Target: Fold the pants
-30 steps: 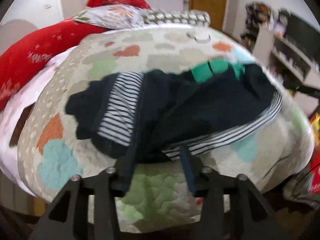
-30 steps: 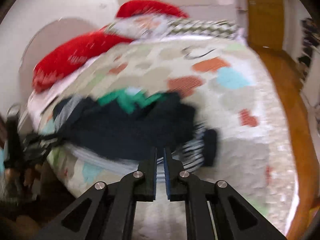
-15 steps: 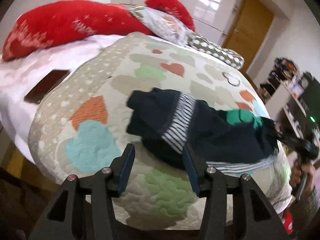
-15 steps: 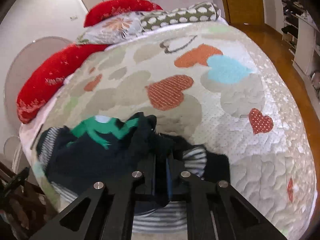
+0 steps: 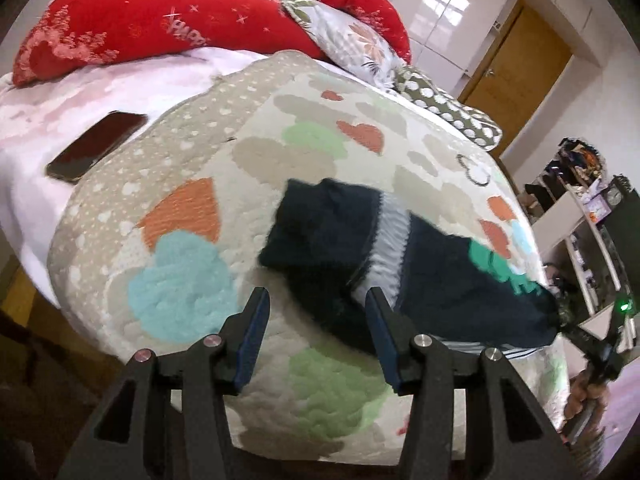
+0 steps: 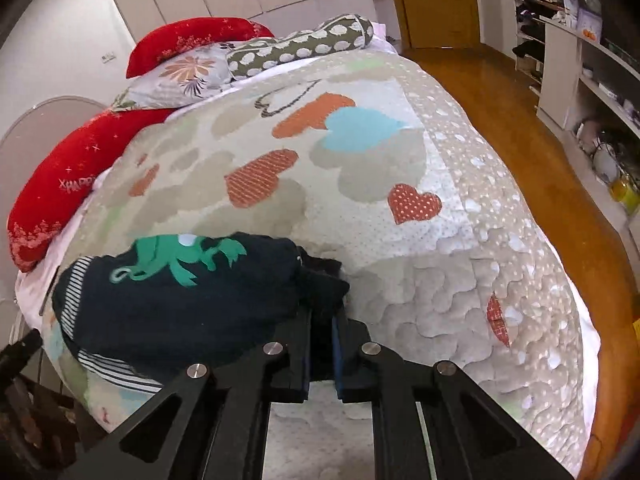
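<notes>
The dark navy pants [image 5: 420,276] with white stripes and a green print lie bunched near the front edge of the quilted bed [image 5: 192,200]. My left gripper [image 5: 316,320] is open and empty, just in front of the pants' left end. In the right wrist view the pants [image 6: 172,300] lie at lower left, green print up. My right gripper [image 6: 322,344] is shut on a dark fold at the pants' right end. The right gripper also shows at the far right of the left wrist view [image 5: 576,332].
A dark phone [image 5: 96,146] lies on the white sheet at left. Red pillows [image 5: 152,28], a floral pillow [image 6: 180,76] and a dotted bolster [image 6: 304,46] line the bed's far end. Shelves [image 6: 580,80] and wooden floor [image 6: 520,120] lie to the right.
My left gripper let go of the pants, opened and drew back to the left. My right gripper stayed shut on the pants' right end and pulled it toward the bed's front edge.
</notes>
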A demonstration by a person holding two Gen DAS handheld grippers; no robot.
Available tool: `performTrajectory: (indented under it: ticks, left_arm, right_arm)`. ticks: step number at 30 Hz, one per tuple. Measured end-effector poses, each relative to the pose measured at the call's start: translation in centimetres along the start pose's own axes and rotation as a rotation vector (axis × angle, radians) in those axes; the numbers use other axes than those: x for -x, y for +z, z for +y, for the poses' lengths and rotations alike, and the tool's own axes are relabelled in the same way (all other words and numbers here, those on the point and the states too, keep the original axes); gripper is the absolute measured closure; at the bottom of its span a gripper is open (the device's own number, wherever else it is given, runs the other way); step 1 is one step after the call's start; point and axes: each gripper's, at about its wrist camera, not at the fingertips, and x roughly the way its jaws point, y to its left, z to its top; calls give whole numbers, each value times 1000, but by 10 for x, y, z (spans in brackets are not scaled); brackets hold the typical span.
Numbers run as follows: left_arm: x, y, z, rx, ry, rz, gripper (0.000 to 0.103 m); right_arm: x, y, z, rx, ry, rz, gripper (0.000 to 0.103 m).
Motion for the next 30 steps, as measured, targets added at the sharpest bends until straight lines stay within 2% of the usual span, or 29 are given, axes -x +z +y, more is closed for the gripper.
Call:
performTrajectory:
  ticks: [2, 3, 4, 6, 9, 11, 13, 14, 15, 19, 22, 24, 27, 30]
  left_arm:
    - [-2, 11, -10, -11, -21, -9, 51]
    - [-4, 19, -15, -23, -27, -20, 48]
    - [-9, 26, -20, -30, -23, -34, 39]
    - [-25, 39, -24, -33, 7, -41, 39]
    - [-57, 45, -25, -42, 89, 8, 39]
    - [-70, 41, -23, -67, 173, 27, 39]
    - [-86, 31, -18, -87, 244, 72, 39]
    - [-94, 26, -11, -78, 247, 106, 39]
    - [-96, 23, -6, -66, 243, 121, 38]
    - [-85, 19, 3, -33, 225, 123, 36]
    - [-64, 18, -2, -33, 233, 99, 36]
    - [-49, 18, -16, -54, 183, 74, 36]
    - [-37, 19, -52, -151, 106, 50, 36]
    - [-45, 21, -90, -234, 15, 85, 36]
  right_arm:
    - [-1, 1, 3, 21, -23, -7, 93]
    - [-2, 2, 5, 39, -40, -9, 93]
    - [-3, 1, 8, 55, -56, -10, 93]
    - [-5, 0, 9, 69, -76, -10, 93]
    - [-8, -1, 2, 49, -69, 2, 92]
    - [-8, -2, -5, 27, -59, 6, 84]
    - [-7, -2, -12, 3, -60, 2, 60]
    - [-5, -2, -19, -19, -58, -2, 56]
    - [-4, -2, -23, -36, -45, -4, 52]
    - [8, -5, -37, -111, 28, -23, 52]
    - [23, -7, -40, -127, 19, -72, 51]
    - [30, -7, -41, -134, 20, -100, 50]
    - [37, -9, -45, -160, 58, -127, 49]
    - [37, -14, -43, -171, 110, -120, 47]
